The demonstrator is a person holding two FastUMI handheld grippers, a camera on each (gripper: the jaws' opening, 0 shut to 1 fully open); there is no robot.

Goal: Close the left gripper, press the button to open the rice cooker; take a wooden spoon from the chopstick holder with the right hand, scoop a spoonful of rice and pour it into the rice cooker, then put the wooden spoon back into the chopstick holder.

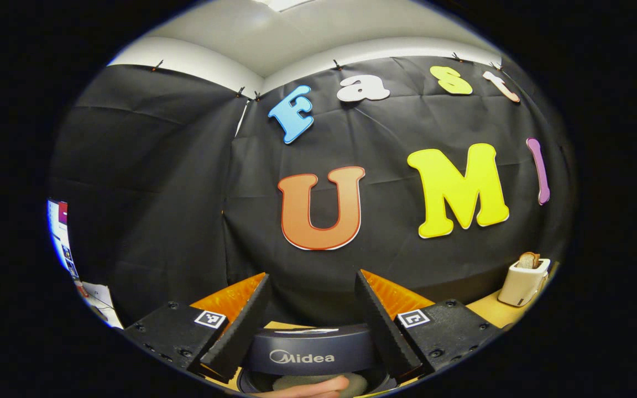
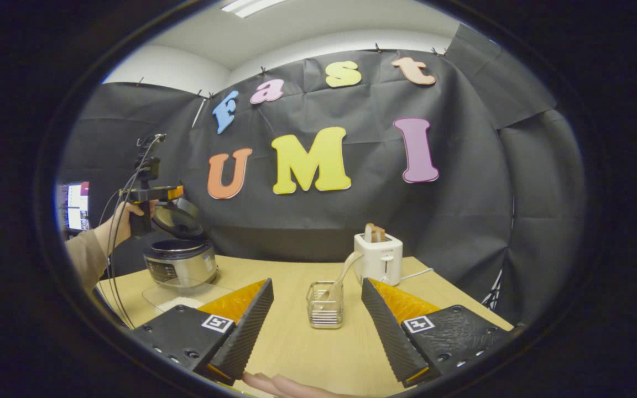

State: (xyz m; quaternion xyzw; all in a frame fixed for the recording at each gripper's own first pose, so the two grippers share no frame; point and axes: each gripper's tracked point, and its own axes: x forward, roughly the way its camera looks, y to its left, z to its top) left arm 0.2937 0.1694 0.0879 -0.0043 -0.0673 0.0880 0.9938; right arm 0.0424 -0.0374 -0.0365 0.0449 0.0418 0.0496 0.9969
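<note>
Above the rice cooker (image 1: 310, 354), left claw (image 1: 312, 315) gapes; right claw (image 2: 317, 320) wide, seemingly empty.

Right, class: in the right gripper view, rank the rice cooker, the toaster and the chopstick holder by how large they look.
1. rice cooker, lid up, looks largest.
2. toaster, next.
3. chopstick holder, smallest, though it stands nearest the camera.
The toaster stands farther back, so the gap between it and the holder is unsure.

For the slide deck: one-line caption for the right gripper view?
Open right gripper faces the chopstick holder with wooden spoon; rice cooker lid up.
</note>
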